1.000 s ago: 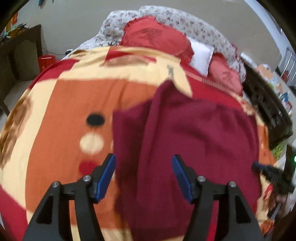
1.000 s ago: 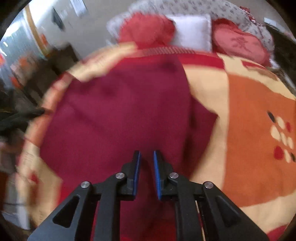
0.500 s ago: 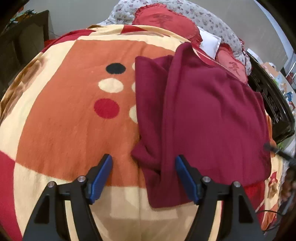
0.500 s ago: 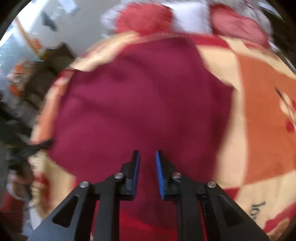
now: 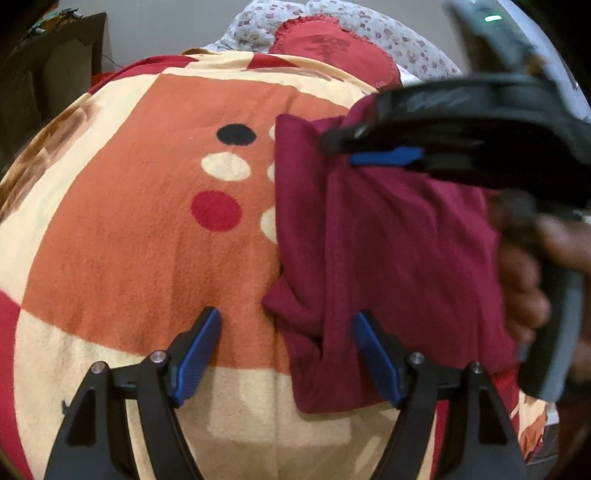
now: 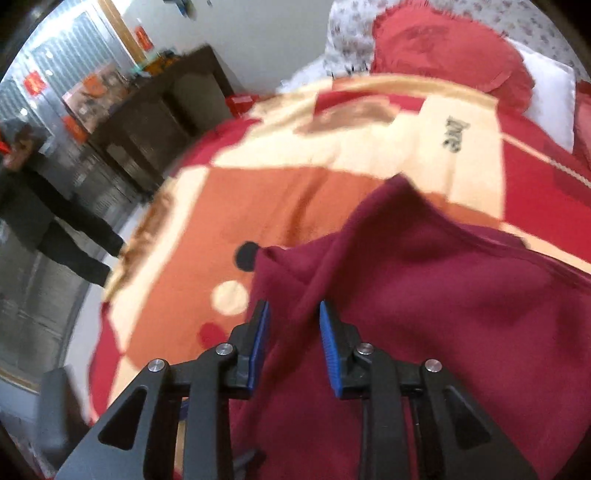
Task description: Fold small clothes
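A dark maroon garment (image 5: 399, 258) lies on the patterned orange and cream blanket (image 5: 129, 240), partly folded with a bunched left edge. My left gripper (image 5: 288, 325) is open, its fingers straddling the garment's lower left corner just above the blanket. My right gripper (image 5: 354, 147) reaches in from the right over the garment's far left corner. In the right wrist view the right gripper (image 6: 293, 314) is partly open, with a ridge of the maroon garment (image 6: 461, 314) between its fingers.
Red pillows (image 5: 328, 48) and a floral pillow (image 5: 391, 26) lie at the head of the bed. A dark wooden cabinet (image 6: 155, 114) stands left of the bed. A person in black (image 6: 33, 206) stands beyond it.
My right gripper swung across the garment to its far left corner and opened a little. My left gripper stayed open at the near corner, edging slightly closer.
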{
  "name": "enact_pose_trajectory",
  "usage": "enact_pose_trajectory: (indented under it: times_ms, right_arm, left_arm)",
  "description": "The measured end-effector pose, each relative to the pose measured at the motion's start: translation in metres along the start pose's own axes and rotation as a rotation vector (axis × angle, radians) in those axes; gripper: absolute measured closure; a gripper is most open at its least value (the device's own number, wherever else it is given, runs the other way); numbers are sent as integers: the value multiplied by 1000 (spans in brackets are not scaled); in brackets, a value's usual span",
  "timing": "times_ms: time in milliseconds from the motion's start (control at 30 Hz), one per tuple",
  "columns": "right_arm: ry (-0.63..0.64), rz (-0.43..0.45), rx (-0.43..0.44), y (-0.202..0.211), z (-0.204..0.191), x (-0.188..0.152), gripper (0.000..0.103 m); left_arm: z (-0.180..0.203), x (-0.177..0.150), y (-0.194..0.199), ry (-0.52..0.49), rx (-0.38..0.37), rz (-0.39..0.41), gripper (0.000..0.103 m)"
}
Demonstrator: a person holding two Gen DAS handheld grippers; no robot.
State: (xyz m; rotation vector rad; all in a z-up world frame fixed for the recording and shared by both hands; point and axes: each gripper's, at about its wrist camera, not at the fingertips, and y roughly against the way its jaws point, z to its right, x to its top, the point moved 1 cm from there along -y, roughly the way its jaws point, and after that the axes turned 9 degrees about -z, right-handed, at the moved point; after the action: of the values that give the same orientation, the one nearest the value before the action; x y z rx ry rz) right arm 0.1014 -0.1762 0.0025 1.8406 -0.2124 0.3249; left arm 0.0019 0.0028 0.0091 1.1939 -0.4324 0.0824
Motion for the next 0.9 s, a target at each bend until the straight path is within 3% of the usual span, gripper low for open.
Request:
enact_pose_trajectory:
  times_ms: [33,100,267,400,567,733,900]
  right_arm:
    - [-28,-9,11,-1,6,1,67]
    - [-51,26,82,10,7,2,67]
    - [-39,21,63,-4,1,10,67]
    - [-2,18,61,-9,1,4,67]
    - [26,27,104,11,3,-3,53]
    - [89,21,47,15,-5,-13,38]
    - [136,-21,-38,-1,-29,-7,34]
  left_arm:
    - [-1,0,1,2,-12,-4,25]
    - [-6,1,6,2,-38,-8,25]
    - [-17,5,7,43,-67,-2,25]
    - [-12,5,6,32,-43,0,25]
    - [-12,7,4,39,-36,3,23]
    - [-9,7,3,39,-35,3,23]
    - [-10,6,3,36,-36,8,22]
